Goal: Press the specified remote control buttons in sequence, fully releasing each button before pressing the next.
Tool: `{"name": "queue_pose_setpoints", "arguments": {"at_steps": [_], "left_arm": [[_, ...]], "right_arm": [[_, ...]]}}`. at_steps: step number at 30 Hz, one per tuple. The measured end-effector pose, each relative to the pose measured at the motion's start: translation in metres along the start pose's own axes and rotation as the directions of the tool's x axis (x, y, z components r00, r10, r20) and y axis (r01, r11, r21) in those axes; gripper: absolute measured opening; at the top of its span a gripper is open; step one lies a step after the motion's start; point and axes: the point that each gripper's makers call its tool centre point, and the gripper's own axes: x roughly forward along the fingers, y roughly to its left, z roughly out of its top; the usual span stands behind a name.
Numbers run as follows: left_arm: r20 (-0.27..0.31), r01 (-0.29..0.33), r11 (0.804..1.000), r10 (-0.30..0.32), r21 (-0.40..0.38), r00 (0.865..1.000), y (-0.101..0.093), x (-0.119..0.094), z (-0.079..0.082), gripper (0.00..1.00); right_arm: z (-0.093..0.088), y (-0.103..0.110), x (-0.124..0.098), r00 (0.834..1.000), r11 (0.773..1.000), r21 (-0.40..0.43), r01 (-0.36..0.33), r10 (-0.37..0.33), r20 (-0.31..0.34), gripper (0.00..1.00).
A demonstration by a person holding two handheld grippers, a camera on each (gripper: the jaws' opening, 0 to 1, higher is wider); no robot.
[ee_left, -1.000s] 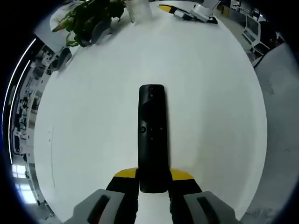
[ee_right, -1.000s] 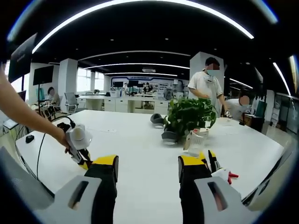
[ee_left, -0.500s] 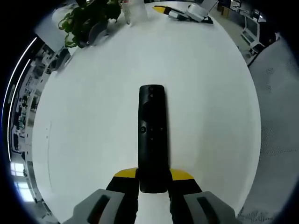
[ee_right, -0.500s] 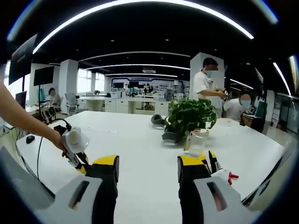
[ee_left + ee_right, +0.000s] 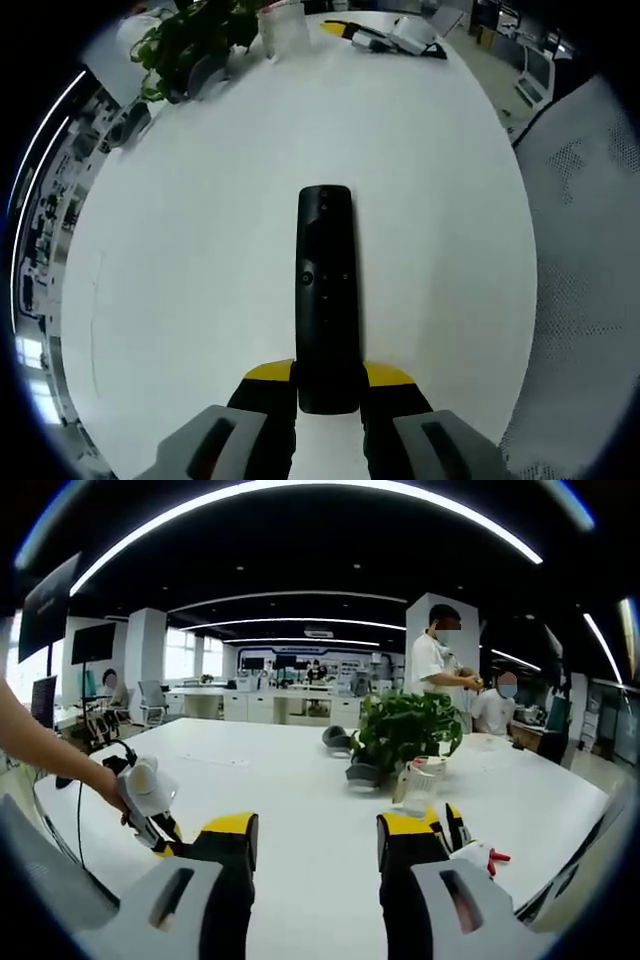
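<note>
A long black remote control [image 5: 325, 290] points away from me in the left gripper view, above the white table [image 5: 200, 250]. My left gripper [image 5: 328, 385] is shut on its near end, the yellow-tipped jaws pressing both sides. Small buttons show on the remote's top face. In the right gripper view my right gripper [image 5: 315, 845] stands open over the table [image 5: 300, 780], nothing between its yellow-tipped jaws. The left gripper [image 5: 145, 800], held by a person's hand, shows at the left of that view.
A potted plant [image 5: 405, 730] and a clear glass [image 5: 418, 782] stand mid-table, with dark headsets [image 5: 345, 738] beside them. Small tools [image 5: 480, 855] lie at the right. A mesh chair [image 5: 585, 260] sits past the table edge. People stand behind the plant.
The left gripper with the remote has drawn back toward the table's edge, so the chair shows more. In the right gripper view the left gripper has slid lower and to the left.
</note>
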Motion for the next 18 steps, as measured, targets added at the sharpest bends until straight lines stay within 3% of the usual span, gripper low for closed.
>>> {"name": "queue_pose_setpoints", "arguments": {"at_steps": [18], "left_arm": [[0.022,0.021,0.999,-0.022,0.044,1.000,-0.039,-0.011,-0.003,0.23]], "right_arm": [[0.000,-0.001,-0.002,1.000,1.000,0.018,0.001,-0.001,0.004,0.41]]}}
